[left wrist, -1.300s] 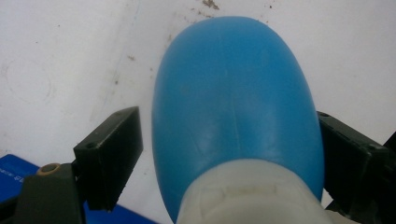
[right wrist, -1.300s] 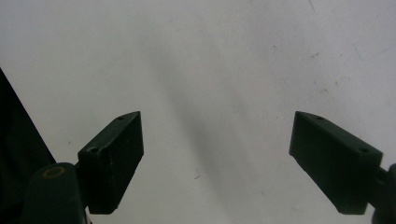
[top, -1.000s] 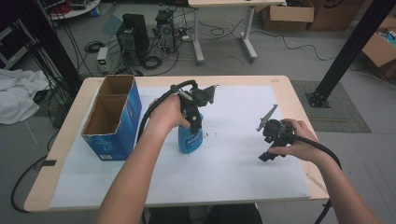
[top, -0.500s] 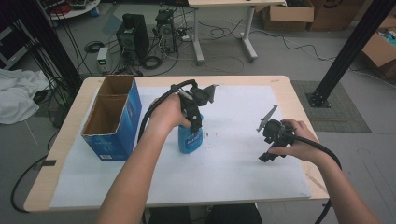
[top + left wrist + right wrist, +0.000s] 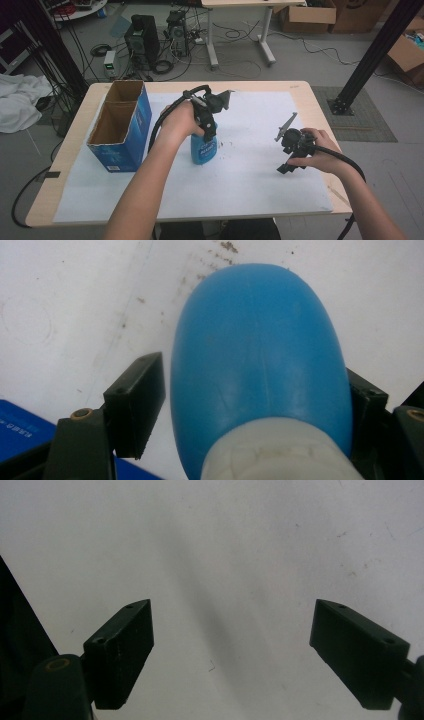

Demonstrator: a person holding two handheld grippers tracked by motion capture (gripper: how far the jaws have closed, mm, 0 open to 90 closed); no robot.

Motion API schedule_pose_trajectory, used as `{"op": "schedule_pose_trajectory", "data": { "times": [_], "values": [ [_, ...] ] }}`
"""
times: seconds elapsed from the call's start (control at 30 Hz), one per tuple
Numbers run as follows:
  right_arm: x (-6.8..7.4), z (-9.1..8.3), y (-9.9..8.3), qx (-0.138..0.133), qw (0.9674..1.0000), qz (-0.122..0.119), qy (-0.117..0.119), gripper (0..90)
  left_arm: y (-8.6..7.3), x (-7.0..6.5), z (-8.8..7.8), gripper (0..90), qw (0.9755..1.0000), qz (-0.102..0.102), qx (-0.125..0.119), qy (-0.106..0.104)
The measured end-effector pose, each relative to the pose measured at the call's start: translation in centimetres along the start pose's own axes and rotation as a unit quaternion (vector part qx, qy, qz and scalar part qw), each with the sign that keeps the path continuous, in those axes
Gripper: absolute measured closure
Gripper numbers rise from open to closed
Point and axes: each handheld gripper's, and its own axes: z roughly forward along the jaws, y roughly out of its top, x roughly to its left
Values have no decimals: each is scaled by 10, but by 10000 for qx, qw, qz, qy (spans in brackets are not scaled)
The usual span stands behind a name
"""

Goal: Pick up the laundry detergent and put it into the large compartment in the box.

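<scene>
Nothing is shifting since the earlier frames: we are keeping both arms where they were, and the blue bottle is standing on the same spot.

Our left gripper (image 5: pixel 209 131) is coming down over the blue bottle (image 5: pixel 203 148) from above, and its jaws are straddling the body just under the white neck (image 5: pixel 272 452). The far jaw is touching the bottle's side; the near one is standing a sliver apart, so we are judging this a loose bracket, neither a squeeze nor a wide spread. Held this way, the bottle is staying upright under the gripper, probably for a lift or a release.

Our right gripper (image 5: pixel 291 152), well apart to the right of the left one, is hanging over bare paper with its jaws spread wide and nothing between them, seemingly parked out of the way.

Just to the left of the left gripper, a blue cardboard box (image 5: pixel 120 125) is standing open-topped, with two compartments, plausibly a place for the bottle.

The surface (image 5: pixel 320 107) is wearing a white paper sheet (image 5: pixel 250 175), speckled with small dark marks beyond the bottle. Past its far edge, computer towers (image 5: pixel 142 40), cables and cardboard boxes are crowding the grey floor.
</scene>
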Motion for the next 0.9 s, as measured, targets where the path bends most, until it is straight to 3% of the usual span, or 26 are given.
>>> {"op": "schedule_pose_trajectory", "data": {
  "times": [0.9],
  "values": [
    [0, 0, -1, -34, 10000, 0, 7, 175, 1, -2, 0, 364, 9999, -90, -25, -115]
  ]
}}
